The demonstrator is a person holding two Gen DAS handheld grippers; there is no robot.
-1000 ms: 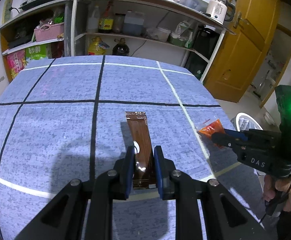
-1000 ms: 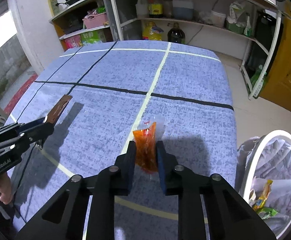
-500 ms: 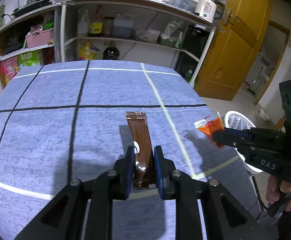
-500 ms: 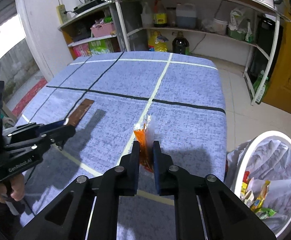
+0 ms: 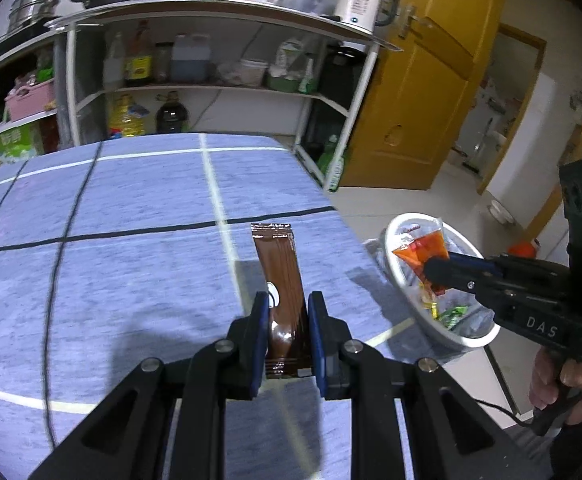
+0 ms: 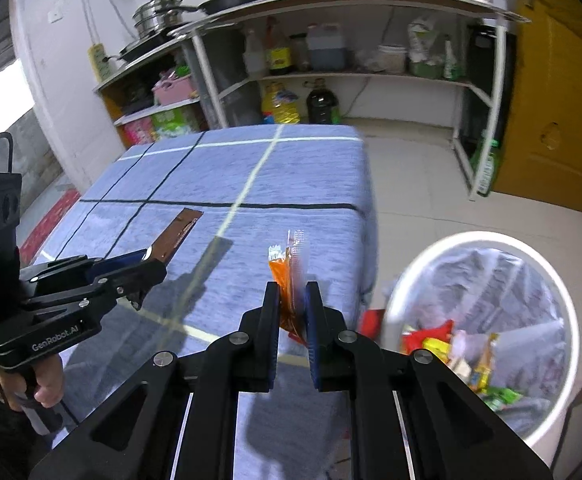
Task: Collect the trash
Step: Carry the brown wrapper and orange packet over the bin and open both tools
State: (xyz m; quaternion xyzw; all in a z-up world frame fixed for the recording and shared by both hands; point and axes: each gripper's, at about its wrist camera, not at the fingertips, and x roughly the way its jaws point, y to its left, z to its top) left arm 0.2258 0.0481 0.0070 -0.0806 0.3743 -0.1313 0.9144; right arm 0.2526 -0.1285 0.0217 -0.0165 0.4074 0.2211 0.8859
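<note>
My left gripper is shut on a long brown snack wrapper, held up over the blue table; the same wrapper shows in the right wrist view sticking out of that gripper. My right gripper is shut on an orange sauce packet, lifted near the table's right edge. From the left wrist view the packet hangs in front of the white bin. The white trash bin, lined with a bag and holding several wrappers, stands on the floor to the right.
Metal shelves with bottles, pots and a kettle stand behind the table. A yellow door is at the right. A person's hand holds the left gripper's handle, another hand the right one. Tiled floor lies between table and shelves.
Both grippers have lifted their trash off the table and swung right toward the bin. The right jaws squeezed tighter on the orange packet. The bin now fills more of both views.
</note>
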